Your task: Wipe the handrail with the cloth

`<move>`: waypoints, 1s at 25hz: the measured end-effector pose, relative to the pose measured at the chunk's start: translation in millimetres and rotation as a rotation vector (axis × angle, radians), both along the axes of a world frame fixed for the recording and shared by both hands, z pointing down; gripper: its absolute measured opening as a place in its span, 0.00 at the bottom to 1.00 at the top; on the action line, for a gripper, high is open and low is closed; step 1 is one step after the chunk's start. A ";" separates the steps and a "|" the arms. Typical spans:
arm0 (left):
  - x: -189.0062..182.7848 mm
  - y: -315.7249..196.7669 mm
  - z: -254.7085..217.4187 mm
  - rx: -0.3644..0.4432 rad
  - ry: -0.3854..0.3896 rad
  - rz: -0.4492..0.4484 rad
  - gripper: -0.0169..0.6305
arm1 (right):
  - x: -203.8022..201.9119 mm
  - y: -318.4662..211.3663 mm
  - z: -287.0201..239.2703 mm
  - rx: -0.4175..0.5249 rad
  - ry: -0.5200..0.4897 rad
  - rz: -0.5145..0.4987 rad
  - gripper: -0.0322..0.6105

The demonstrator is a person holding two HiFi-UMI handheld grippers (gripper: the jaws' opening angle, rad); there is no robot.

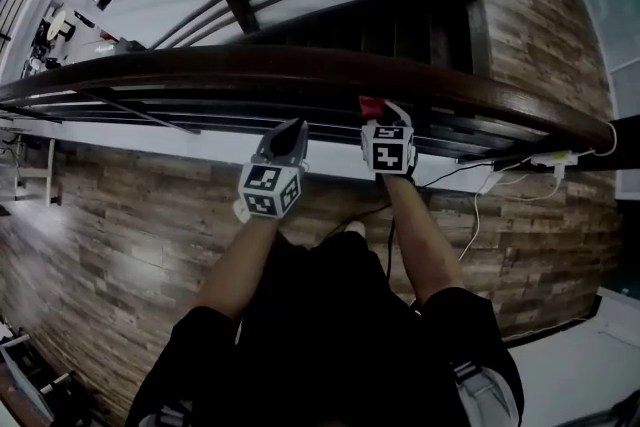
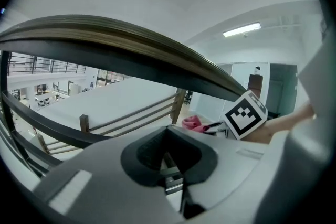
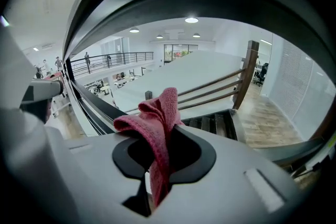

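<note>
The pink, nubby cloth point(image 3: 160, 113) stands crumpled, pinched in the closed right tongs point(image 3: 157, 157) close by the dark glossy handrail point(image 1: 250, 65). The left tongs point(image 2: 169, 157) are closed and empty.

Pink cloth point(image 3: 163, 113); dark brown handrail point(image 1: 250, 65)

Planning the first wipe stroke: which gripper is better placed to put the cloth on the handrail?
Right. The right gripper is shut on the pink cloth and sits close by the handrail. The left gripper, jaws together and empty, would probably need the cloth handed over first.
</note>
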State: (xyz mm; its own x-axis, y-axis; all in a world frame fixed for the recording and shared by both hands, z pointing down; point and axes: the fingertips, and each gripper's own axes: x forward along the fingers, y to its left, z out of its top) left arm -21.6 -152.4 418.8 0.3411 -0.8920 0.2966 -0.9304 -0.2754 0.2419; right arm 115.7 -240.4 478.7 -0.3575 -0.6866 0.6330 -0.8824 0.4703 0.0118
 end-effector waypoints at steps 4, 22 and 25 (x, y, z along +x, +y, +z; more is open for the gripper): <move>-18.4 3.2 5.0 -0.019 0.010 0.018 0.02 | -19.6 5.5 3.2 -0.010 0.004 0.020 0.13; -106.7 -2.4 -3.0 0.004 -0.022 0.004 0.02 | -108.2 13.0 7.6 -0.056 -0.004 0.007 0.13; -114.1 -2.6 -3.4 0.002 -0.018 0.011 0.02 | -124.1 15.2 8.6 -0.067 -0.004 -0.012 0.13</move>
State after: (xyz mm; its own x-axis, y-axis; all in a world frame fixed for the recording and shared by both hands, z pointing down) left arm -135.7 -155.0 415.4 0.3451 -0.8889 0.3014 -0.9317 -0.2857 0.2244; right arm -8.4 -225.2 487.3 -0.3681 -0.6388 0.6756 -0.8768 0.4802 -0.0237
